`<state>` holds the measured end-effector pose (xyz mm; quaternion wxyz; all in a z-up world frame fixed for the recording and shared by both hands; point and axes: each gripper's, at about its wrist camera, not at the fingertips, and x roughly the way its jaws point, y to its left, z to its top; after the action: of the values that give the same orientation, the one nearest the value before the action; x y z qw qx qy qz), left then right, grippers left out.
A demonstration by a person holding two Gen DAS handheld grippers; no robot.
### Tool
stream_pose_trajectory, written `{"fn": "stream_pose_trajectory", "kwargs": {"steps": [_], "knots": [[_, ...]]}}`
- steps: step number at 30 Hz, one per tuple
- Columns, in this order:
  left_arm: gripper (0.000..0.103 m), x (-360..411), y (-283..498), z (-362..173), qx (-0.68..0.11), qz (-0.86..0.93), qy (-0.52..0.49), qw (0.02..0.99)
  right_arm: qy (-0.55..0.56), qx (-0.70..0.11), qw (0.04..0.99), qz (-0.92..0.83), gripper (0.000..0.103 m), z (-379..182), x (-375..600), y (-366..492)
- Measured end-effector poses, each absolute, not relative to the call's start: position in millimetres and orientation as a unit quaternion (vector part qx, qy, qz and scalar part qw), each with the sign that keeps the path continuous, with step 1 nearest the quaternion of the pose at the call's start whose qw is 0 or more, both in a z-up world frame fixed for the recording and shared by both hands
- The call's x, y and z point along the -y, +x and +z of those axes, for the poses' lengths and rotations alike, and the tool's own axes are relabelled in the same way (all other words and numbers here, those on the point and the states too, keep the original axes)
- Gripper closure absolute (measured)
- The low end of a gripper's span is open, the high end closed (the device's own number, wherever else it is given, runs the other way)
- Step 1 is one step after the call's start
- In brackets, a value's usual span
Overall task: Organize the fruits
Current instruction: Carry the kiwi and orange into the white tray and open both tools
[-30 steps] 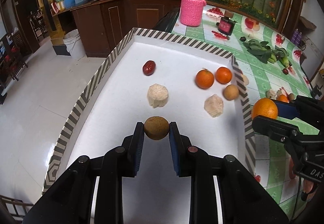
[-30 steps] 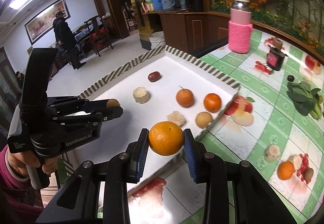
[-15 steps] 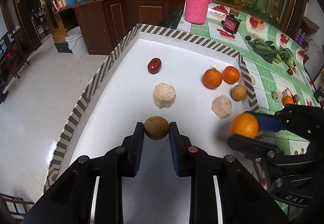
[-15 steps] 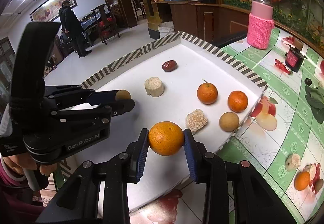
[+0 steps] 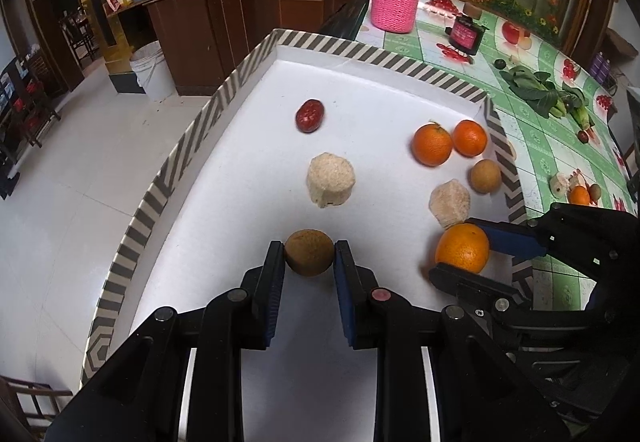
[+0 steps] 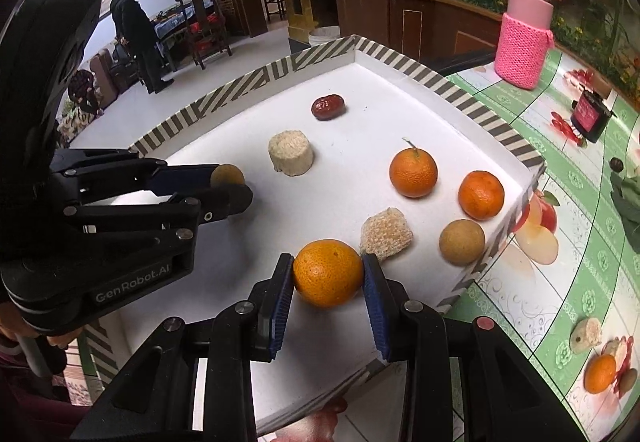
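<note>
My left gripper [image 5: 309, 256] is shut on a small brown round fruit [image 5: 309, 252], held over the near part of the white tray [image 5: 256, 58]. My right gripper [image 6: 327, 274] is shut on a large orange [image 6: 328, 273], held over the tray's near right part; it also shows in the left wrist view [image 5: 462, 248]. In the tray lie a red date [image 5: 309, 115], two tangerines [image 5: 432, 145] [image 5: 469, 138], a second brown fruit [image 5: 485, 175] and two pale rough chunks [image 5: 331, 180] [image 5: 449, 202].
The tray has a striped rim [image 6: 480, 118] and stands on a green patterned tablecloth [image 6: 568, 242]. On the cloth are a pink-sleeved jar [image 6: 524, 38], a small dark jar [image 6: 590, 114], leafy greens [image 5: 540, 90] and more small fruits [image 6: 600, 370]. A person [image 6: 134, 34] stands far off.
My right gripper has carried the orange from outside the tray's right rim to over the tray, beside a pale chunk. My left gripper has stayed shut on the brown fruit.
</note>
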<state>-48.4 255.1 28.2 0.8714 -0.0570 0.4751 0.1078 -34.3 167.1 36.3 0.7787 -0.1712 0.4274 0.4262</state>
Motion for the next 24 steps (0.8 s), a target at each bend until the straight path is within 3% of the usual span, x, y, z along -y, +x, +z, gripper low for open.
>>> {"fn": "stream_pose_trajectory", "kwargs": {"steps": [6,7,9,16,20,24], "knots": [[0.077,-260,-53,25,-0.479,0.116,-0.064,0.868,-0.177,-0.417,0.783,0.427,0.065,37,-167,-41],[0.072,-260,-55,25,-0.476,0.117,-0.063,0.869,-0.174,-0.417,0.783,0.427,0.062,38,-166,-41],[0.048,-260,-57,25,-0.473,0.120,-0.066,0.870,-0.162,-0.418,0.785,0.428,0.055,43,-161,-42],[0.041,-256,-66,40,-0.441,0.134,-0.058,0.885,-0.128,-0.391,0.807,0.424,0.035,70,-126,-47],[0.041,-251,-69,53,-0.425,0.130,-0.068,0.893,-0.111,-0.376,0.827,0.404,0.031,86,-93,-43],[0.027,-243,-72,64,-0.405,0.134,-0.064,0.902,-0.084,-0.376,0.839,0.383,0.026,93,-62,-35]]}}
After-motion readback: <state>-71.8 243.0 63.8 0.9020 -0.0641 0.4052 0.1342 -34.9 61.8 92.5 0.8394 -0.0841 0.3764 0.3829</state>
